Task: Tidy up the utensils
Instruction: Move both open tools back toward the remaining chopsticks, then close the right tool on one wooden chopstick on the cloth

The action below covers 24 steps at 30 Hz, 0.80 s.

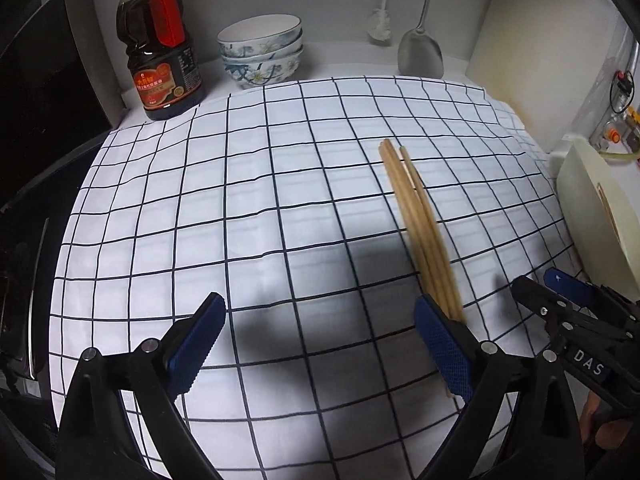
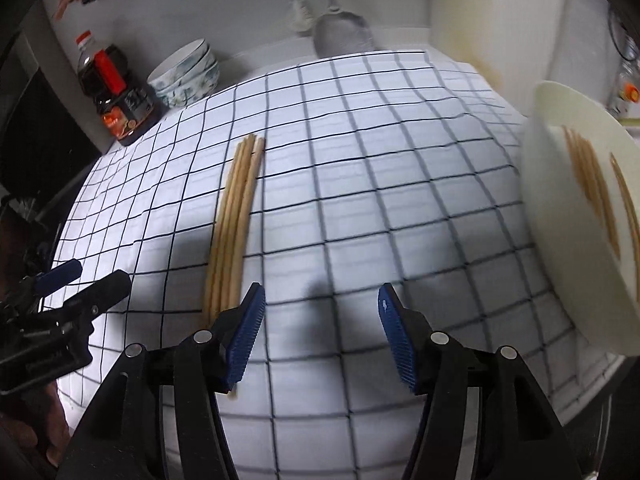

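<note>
A bundle of wooden chopsticks (image 1: 420, 224) lies on the checked cloth (image 1: 256, 208), pointing away from me. In the right wrist view the chopsticks (image 2: 232, 224) lie just left of my right gripper. A cream utensil holder (image 2: 580, 232) lies on its side at the right edge with several chopsticks inside; it also shows in the left wrist view (image 1: 596, 208). My left gripper (image 1: 320, 344) is open and empty, its right finger beside the chopsticks' near ends. My right gripper (image 2: 322, 336) is open and empty; it shows in the left wrist view (image 1: 544, 284).
A soy sauce bottle (image 1: 160, 48) and stacked patterned bowls (image 1: 262, 52) stand at the back left. A metal spatula (image 1: 420, 52) and a white brush (image 1: 380, 24) hang on the back wall. A dark stove (image 1: 28, 240) borders the cloth on the left.
</note>
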### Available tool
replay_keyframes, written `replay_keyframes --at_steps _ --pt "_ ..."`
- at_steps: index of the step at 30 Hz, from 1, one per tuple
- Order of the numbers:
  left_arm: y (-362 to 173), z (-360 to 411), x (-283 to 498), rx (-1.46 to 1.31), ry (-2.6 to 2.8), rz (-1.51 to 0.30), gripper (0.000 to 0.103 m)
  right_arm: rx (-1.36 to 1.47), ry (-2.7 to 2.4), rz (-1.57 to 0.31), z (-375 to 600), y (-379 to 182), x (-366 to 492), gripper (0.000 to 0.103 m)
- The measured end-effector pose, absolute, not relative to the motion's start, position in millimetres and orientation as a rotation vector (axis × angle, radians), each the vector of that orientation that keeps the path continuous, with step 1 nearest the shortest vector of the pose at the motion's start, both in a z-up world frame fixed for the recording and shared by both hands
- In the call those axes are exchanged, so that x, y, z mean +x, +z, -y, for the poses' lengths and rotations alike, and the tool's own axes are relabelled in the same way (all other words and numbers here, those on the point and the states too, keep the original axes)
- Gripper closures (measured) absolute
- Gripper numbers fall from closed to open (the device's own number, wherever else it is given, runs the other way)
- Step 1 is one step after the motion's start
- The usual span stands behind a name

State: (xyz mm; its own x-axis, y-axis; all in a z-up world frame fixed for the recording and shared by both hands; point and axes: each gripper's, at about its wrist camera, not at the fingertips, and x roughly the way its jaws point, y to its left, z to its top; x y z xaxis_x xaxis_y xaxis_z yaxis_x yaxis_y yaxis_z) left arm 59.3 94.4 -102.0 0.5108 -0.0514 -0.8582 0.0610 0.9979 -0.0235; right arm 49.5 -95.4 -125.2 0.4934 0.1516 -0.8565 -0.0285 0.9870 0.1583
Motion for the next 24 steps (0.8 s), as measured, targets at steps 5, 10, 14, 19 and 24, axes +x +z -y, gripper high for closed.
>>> replay_keyframes --at_steps 5,10,14,19,24 --pt "-104 -104 70 -0.002 -0.065 -1.018 0.01 0.101 0.108 -1.037 79 -133 65 0.047" --pt "-105 -109 78 -0.02 -0.063 -1.006 0.01 0.083 0.113 -1.043 69 -141 73 0.047" --pt "-109 -112 80 -0.034 -0.064 -1.017 0.01 0.068 0.112 -1.053 64 -146 75 0.047" --pt "-113 -113 81 -0.034 -0.069 -1.025 0.01 0.028 0.113 -1.041 58 -146 76 0.047" --pt "-114 -112 83 -0.038 -0.072 -1.025 0.01 -0.034 0.121 -1.033 52 -147 70 0.047"
